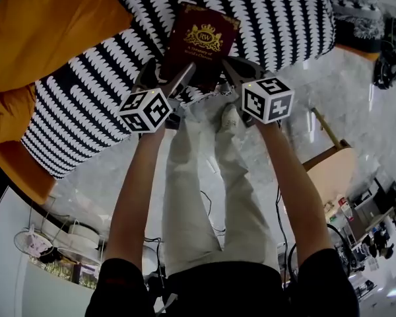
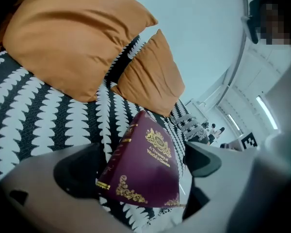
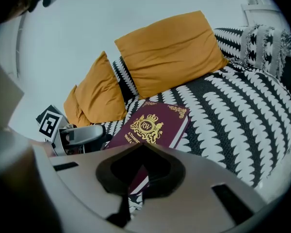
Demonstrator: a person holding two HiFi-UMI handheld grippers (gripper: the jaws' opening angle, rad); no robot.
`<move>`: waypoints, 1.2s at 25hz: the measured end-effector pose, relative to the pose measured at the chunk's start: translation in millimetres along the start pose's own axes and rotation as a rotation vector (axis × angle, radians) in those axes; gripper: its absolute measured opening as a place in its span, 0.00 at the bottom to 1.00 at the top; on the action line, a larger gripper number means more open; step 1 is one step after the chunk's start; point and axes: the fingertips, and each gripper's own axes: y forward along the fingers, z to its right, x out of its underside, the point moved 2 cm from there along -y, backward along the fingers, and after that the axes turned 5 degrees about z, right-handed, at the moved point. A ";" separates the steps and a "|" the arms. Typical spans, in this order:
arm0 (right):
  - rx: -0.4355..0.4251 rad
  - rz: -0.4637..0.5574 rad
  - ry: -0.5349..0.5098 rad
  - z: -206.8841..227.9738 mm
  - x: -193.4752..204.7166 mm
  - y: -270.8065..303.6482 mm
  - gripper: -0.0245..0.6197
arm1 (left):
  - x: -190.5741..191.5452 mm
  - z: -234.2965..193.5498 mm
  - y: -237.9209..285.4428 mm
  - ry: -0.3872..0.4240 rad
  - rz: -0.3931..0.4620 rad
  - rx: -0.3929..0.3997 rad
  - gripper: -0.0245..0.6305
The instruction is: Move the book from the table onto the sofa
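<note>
The dark red book point(image 1: 201, 41) with a gold crest lies on the black-and-white patterned sofa point(image 1: 86, 104), near its front edge. My left gripper point(image 1: 166, 76) is open around the book's near left corner. In the left gripper view the book point(image 2: 145, 169) sits between the wide-spread pads point(image 2: 80, 176) and neither presses on it. My right gripper point(image 1: 232, 68) is shut at the book's near right corner. In the right gripper view its tips point(image 3: 143, 147) meet just in front of the book point(image 3: 153, 125). Whether they pinch the cover I cannot tell.
Two orange cushions point(image 3: 169, 52) point(image 3: 99, 98) lean at the back of the sofa, behind the book. A marble floor point(image 1: 119, 177) runs under the person's legs point(image 1: 204, 197). A light wooden table point(image 1: 333, 170) stands to the right.
</note>
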 end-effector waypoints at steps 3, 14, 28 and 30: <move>-0.010 0.013 -0.004 -0.7 2.6 0.0 0.06 | 0.3 2.5 -1.1 0.032 0.007 0.010 0.86; -0.011 0.039 -0.013 -13.9 -11.7 -25.5 0.06 | -6.6 37.5 -16.2 0.148 -0.036 0.081 0.84; -0.034 0.078 -0.020 -45.4 -50.2 -97.4 0.06 | -42.3 109.3 -52.4 0.196 -0.033 0.118 0.40; -0.038 0.088 -0.028 -52.2 -59.8 -112.8 0.06 | -49.3 126.2 -61.1 0.200 -0.034 0.126 0.37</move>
